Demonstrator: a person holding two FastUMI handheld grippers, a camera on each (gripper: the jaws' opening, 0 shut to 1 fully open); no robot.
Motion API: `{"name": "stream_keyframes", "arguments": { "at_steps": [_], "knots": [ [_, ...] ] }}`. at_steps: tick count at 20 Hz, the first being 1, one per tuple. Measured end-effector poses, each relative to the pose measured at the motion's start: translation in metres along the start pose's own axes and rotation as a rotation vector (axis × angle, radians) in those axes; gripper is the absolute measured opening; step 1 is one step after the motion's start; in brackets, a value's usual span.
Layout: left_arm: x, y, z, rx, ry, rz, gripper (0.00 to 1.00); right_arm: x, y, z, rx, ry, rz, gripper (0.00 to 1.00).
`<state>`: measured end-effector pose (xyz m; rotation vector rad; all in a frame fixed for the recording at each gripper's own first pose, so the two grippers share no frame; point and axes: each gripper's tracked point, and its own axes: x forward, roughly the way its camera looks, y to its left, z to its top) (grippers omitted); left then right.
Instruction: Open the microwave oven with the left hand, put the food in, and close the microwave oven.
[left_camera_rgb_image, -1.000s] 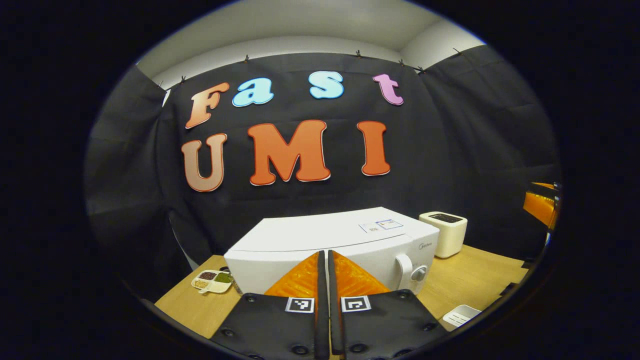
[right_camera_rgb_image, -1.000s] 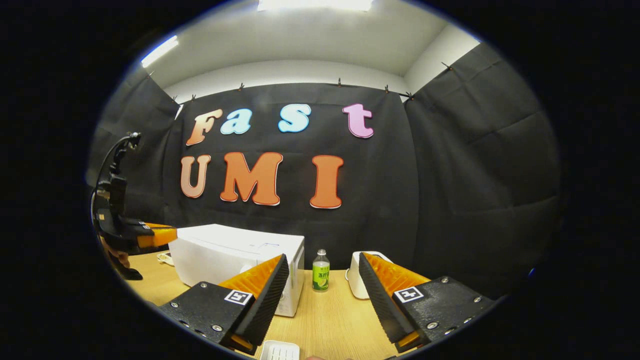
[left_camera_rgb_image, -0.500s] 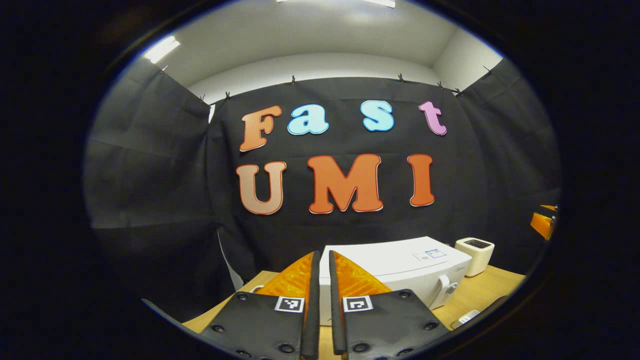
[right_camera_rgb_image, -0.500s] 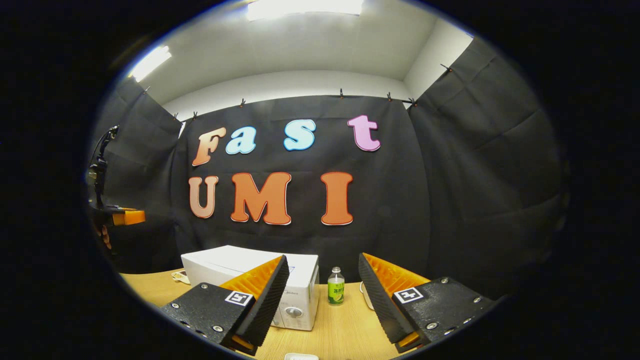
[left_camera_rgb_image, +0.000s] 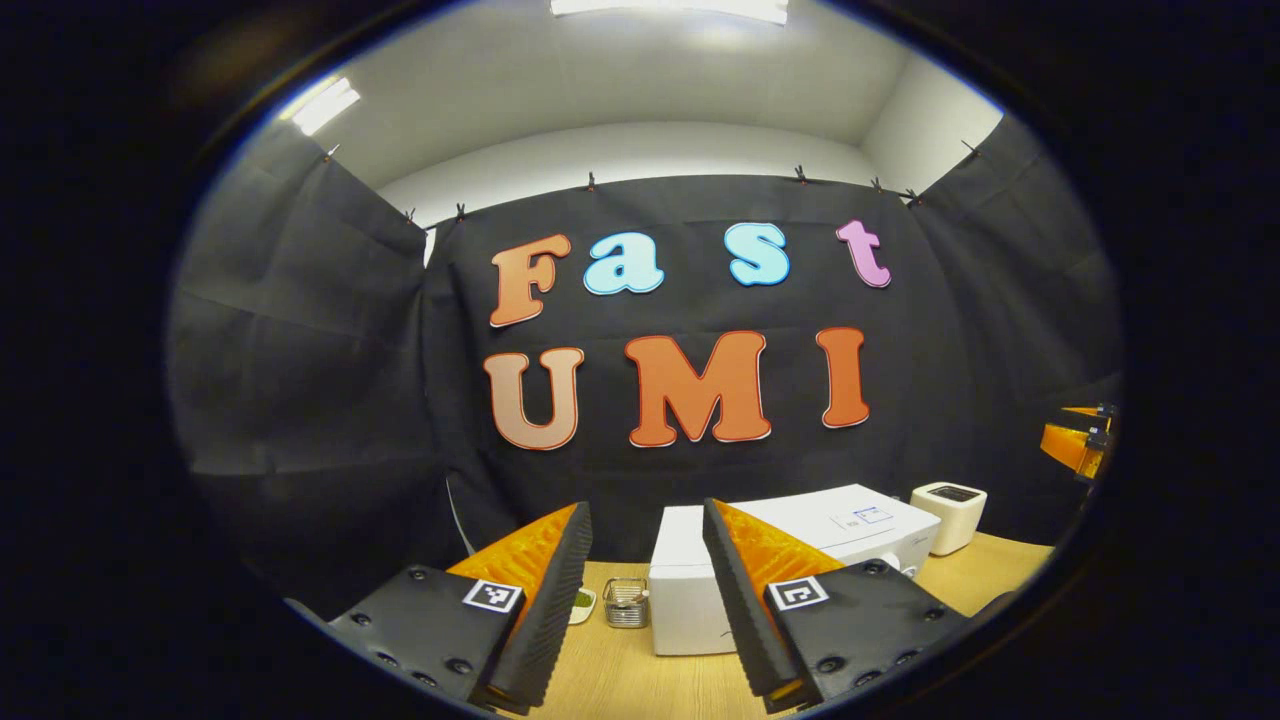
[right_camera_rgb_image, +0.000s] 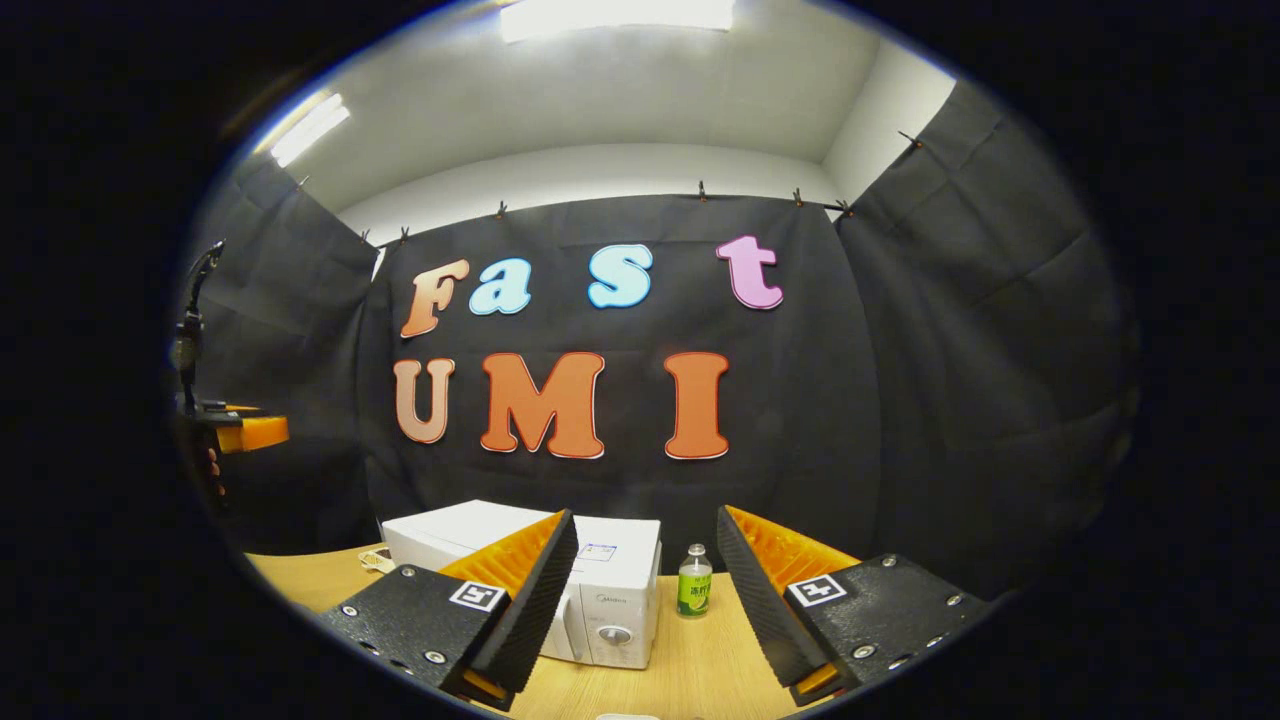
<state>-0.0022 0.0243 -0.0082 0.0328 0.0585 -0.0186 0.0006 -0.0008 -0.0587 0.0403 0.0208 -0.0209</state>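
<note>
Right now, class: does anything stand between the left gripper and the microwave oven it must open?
Nothing visible does. The left gripper is open, and the microwave oven stands beyond its fingers on the table. A small wire basket sits left of the oven, beside it.

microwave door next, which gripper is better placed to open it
Left, probably: the left gripper is open with the closed microwave straight ahead between its fingers. The right gripper faces its dial end.

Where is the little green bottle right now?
In the right gripper view, the green bottle stands on the wooden table, just right of the white microwave.
</note>
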Motion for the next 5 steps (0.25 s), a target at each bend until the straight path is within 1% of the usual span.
{"name": "stream_keyframes", "arguments": {
  "at_steps": [2, 4, 5],
  "knots": [
    [-0.0021, 0.0043, 0.0041, 0.001, -0.006, 0.003, 0.83, 0.0021, 0.0074, 0.0046, 0.019, 0.001, 0.011, 0.87],
    [-0.0027, 0.0093, 0.0072, -0.004, -0.007, 0.01, 0.94, 0.0047, 0.0113, 0.0002, -0.021, 0.041, 0.007, 0.87],
    [-0.0051, 0.0109, 0.008, -0.005, -0.009, 0.014, 0.94, 0.0064, 0.0121, 0.0054, -0.052, 0.028, 0.006, 0.88]
  ]
}}
